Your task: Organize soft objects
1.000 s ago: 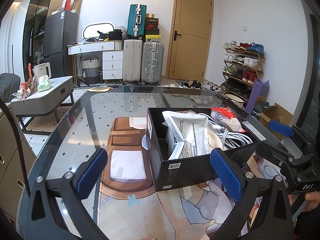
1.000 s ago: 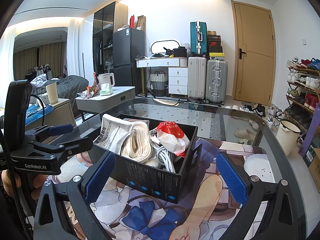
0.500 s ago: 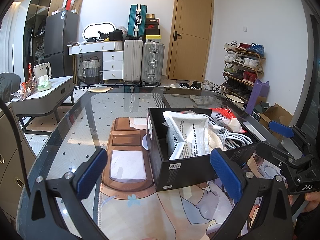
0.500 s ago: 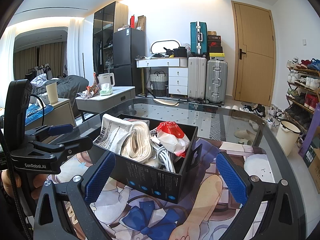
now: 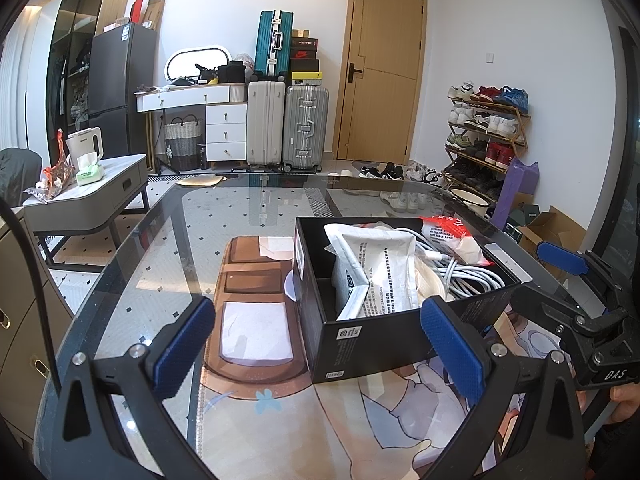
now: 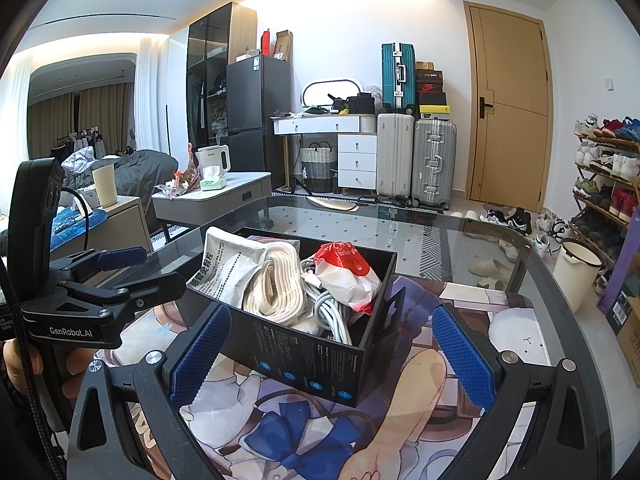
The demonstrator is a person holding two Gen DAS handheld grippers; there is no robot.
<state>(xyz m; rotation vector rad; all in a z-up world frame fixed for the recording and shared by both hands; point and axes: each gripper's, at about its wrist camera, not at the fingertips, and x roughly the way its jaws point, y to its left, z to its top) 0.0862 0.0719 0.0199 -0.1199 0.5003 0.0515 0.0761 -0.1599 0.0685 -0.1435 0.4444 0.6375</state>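
Soft items fill black box (image 6: 320, 344): white pouch (image 6: 234, 266), cream strap (image 6: 276, 292), cable bundle (image 6: 332, 316), red-white bag (image 6: 346, 276). Left gripper (image 5: 316, 344) and right gripper (image 6: 328, 350): jaws apart, empty, near box. Box rests on printed mat (image 6: 400, 432), glass table (image 6: 460, 236).

We see a dark-rimmed oval glass table (image 5: 132, 248) bearing a large printed cartoon mat (image 6: 448, 364) that covers its near part. On that mat stands an open black cardboard box (image 5: 372, 336), its corner turned toward the right wrist view; the far stretch of glass reflects the suitcases.
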